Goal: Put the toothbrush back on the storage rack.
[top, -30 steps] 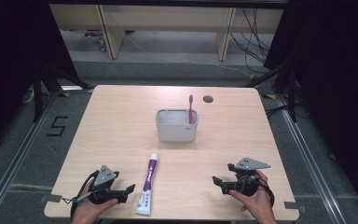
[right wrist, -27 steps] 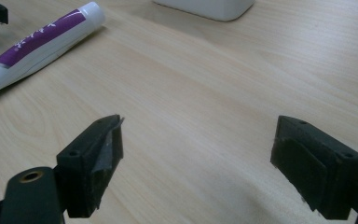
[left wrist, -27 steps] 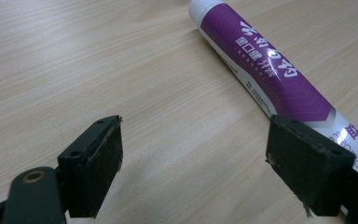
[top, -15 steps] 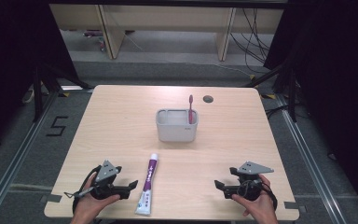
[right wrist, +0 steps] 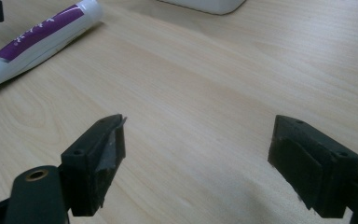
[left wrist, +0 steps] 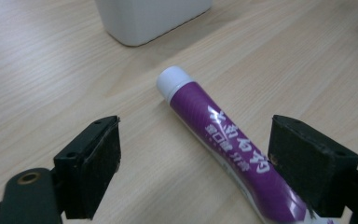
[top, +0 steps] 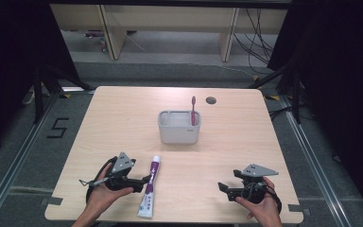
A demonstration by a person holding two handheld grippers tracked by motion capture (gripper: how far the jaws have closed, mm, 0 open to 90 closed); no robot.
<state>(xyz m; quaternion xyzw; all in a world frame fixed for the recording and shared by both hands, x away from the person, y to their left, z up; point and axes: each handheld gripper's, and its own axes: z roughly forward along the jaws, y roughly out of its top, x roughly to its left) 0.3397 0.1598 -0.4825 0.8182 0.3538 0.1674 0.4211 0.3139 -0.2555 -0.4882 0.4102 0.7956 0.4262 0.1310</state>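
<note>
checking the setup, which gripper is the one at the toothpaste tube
The left gripper: its open jaws flank the purple toothpaste tube lying on the table. The right gripper is open over bare wood, well apart from it.

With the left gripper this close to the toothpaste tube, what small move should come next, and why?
Probably ease the left gripper forward a little and shut it: its jaws stand open with the toothpaste tube lying flat between them, nearer one jaw and not yet gripped.

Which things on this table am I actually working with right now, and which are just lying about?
In play:
- toothpaste tube, lying flat between the open jaws of the left gripper
- white holder, the likely place for it

Lying about:
- toothbrush, upright in the holder
- right gripper, open over bare table
</note>
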